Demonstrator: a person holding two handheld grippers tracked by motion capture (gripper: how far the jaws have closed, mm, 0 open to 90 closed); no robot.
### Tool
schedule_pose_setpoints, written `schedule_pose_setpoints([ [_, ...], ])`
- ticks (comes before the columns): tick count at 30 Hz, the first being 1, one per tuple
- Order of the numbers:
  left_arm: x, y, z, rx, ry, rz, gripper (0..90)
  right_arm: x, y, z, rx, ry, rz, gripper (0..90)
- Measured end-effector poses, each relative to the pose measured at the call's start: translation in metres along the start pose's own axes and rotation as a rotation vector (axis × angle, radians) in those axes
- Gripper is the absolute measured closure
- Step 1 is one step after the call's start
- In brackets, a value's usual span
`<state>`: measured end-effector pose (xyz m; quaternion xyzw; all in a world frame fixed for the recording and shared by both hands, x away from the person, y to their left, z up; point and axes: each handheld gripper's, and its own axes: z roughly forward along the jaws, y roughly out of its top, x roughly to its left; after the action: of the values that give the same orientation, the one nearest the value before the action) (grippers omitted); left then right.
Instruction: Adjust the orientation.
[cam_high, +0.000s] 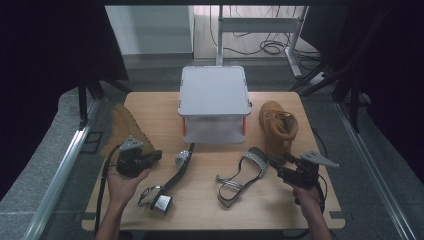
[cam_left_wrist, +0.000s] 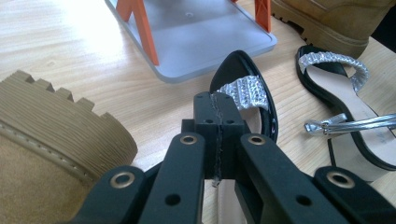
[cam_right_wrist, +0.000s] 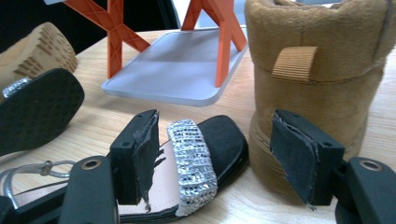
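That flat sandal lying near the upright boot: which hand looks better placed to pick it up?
The right. Its gripper is open at the sandal's toe, the sparkly strap between its jaws. The left gripper is shut, over by the other sandal.

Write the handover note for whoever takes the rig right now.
Left claw: shut, empty, above the left sandal, which lies on its side by the left boot.
Right claw: open, jaws either side of the right sandal's silver strap, not yet closed.
Right boot stands beside the rack at table centre.
Done: nothing on the rack yet.
Left: probably grip the right sandal first, then place all four shoes.
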<state>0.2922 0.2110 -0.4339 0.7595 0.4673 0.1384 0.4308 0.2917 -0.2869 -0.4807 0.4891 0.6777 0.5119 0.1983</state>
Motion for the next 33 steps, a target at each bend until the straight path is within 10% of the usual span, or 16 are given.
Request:
schedule_pose_setpoints([
  [33, -0.009, -0.015, 0.029, 0.211, -0.033, 0.064, 89.9, 0.033, 0.017, 0.017, -0.010, -0.016, -0.061, 33.5],
])
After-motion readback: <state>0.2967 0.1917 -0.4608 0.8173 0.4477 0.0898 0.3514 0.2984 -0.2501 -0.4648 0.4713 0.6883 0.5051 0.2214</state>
